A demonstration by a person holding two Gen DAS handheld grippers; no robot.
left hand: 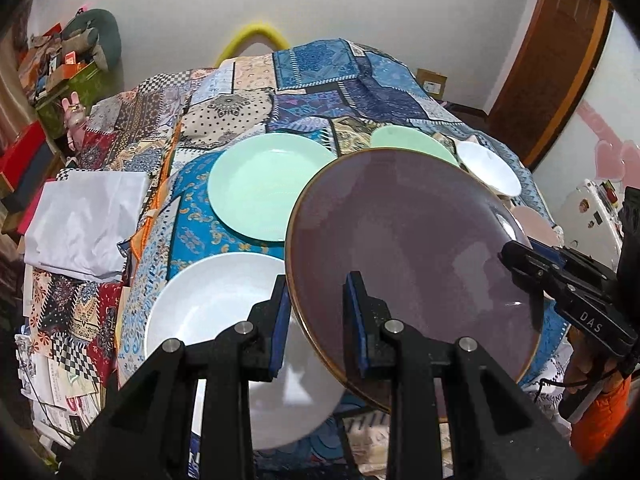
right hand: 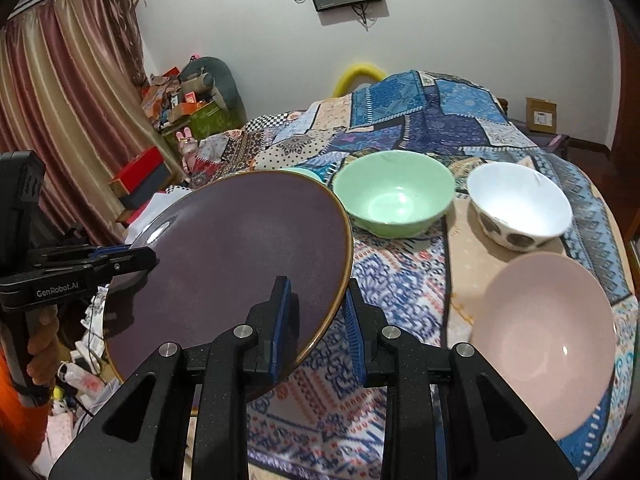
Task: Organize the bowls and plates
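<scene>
A large purple plate (left hand: pixel 416 248) (right hand: pixel 240 264) with a gold rim hangs tilted above the patchwork-covered table (left hand: pixel 312 80). My left gripper (left hand: pixel 318 284) is shut on its near-left rim, and my right gripper (right hand: pixel 316 286) is shut on the opposite rim. Each gripper shows in the other's view: the right gripper (left hand: pixel 516 256) and the left gripper (right hand: pixel 148 256). Below lie a mint green plate (left hand: pixel 264 188) and a white plate (left hand: pixel 216 320). A green bowl (right hand: pixel 394 196), a white patterned bowl (right hand: pixel 520 204) and a pink bowl (right hand: pixel 548 344) stand on the right.
A white folded sheet (left hand: pixel 88 224) lies at the table's left edge. Boxes and soft toys (right hand: pixel 192 104) pile up by the curtain (right hand: pixel 60 120). A wooden door (left hand: pixel 552 60) stands at the right. A hand (right hand: pixel 40 344) holds the left gripper's handle.
</scene>
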